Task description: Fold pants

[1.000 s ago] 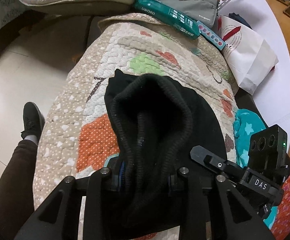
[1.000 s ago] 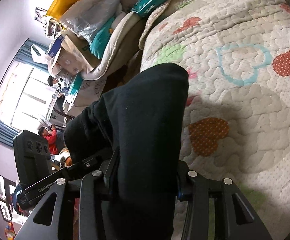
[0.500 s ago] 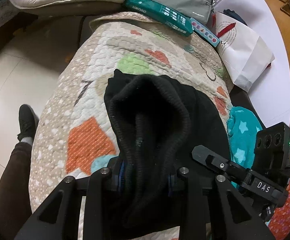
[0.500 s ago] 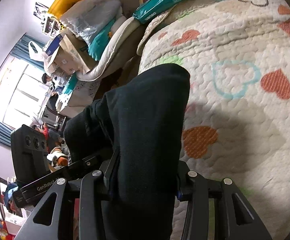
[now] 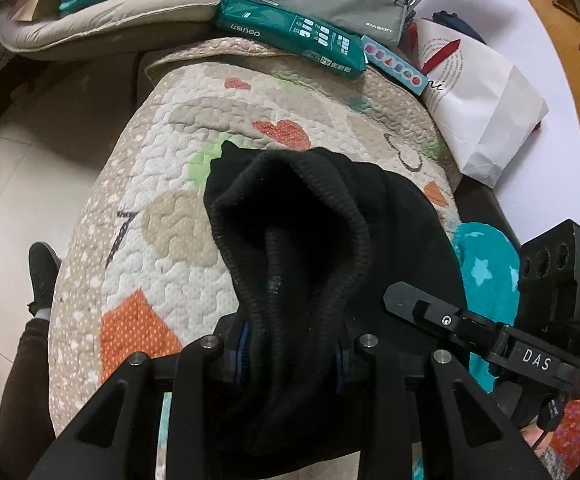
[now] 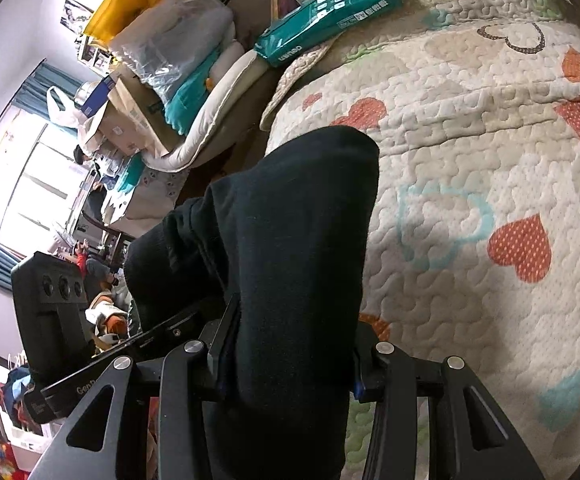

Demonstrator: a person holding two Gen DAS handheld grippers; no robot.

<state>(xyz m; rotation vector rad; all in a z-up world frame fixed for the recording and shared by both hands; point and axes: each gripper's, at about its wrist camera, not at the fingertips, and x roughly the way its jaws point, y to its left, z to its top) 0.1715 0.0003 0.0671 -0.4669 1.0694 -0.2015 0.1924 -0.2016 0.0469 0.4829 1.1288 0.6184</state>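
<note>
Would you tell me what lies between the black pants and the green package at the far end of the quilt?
Only bare quilt lies between the black pants and the green package, seen in the left wrist view.

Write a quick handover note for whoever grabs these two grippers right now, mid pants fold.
Left gripper: jaws shut on the ribbed end of the black pants.
Right gripper: jaws shut on a smooth fold of the same pants.
Pants: bunched and held above the heart-print quilt, partly draping onto it.
Done: both ends gripped.
Left: likely lay the pants flat on the quilt, finish the fold, release. How many folds are already in cannot be told.
</note>
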